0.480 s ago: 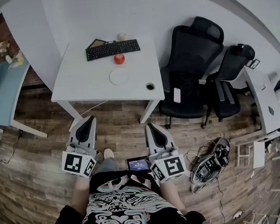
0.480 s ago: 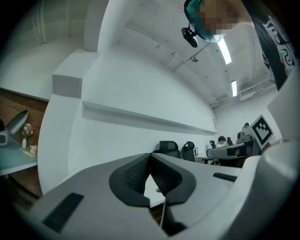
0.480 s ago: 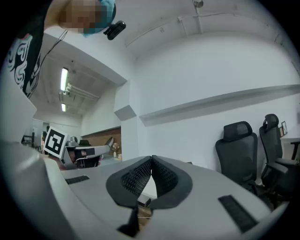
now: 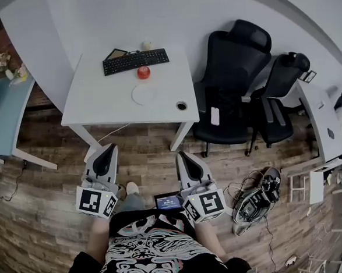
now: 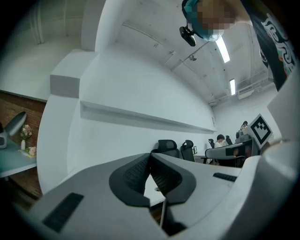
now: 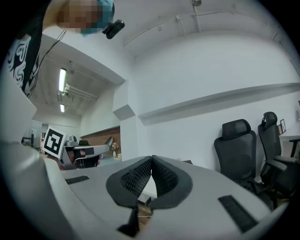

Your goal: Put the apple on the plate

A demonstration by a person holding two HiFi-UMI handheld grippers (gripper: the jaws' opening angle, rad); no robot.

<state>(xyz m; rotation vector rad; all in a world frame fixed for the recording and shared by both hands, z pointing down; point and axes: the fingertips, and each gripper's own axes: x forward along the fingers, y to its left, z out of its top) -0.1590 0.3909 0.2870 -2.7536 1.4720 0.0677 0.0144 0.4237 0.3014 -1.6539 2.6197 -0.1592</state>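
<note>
A red apple (image 4: 144,72) rests on the white table (image 4: 98,100), just in front of the black keyboard (image 4: 135,61). A white round plate (image 4: 144,94) lies a little nearer to me than the apple. Both grippers are held low over the wooden floor, well short of the table. My left gripper (image 4: 106,152) is shut with nothing in it, its pads meeting in the left gripper view (image 5: 150,159). My right gripper (image 4: 182,159) is also shut and empty, its pads touching in the right gripper view (image 6: 151,161).
Two black office chairs (image 4: 234,82) stand right of the table. A round cable hole (image 4: 182,106) sits near the table's front right corner. A light blue desk (image 4: 3,115) is at the left. Cables and gear (image 4: 254,203) lie on the floor to my right.
The view has shifted slightly; the table and its objects sit a touch further left in the picture. Both grippers stay shut in about the same place.
</note>
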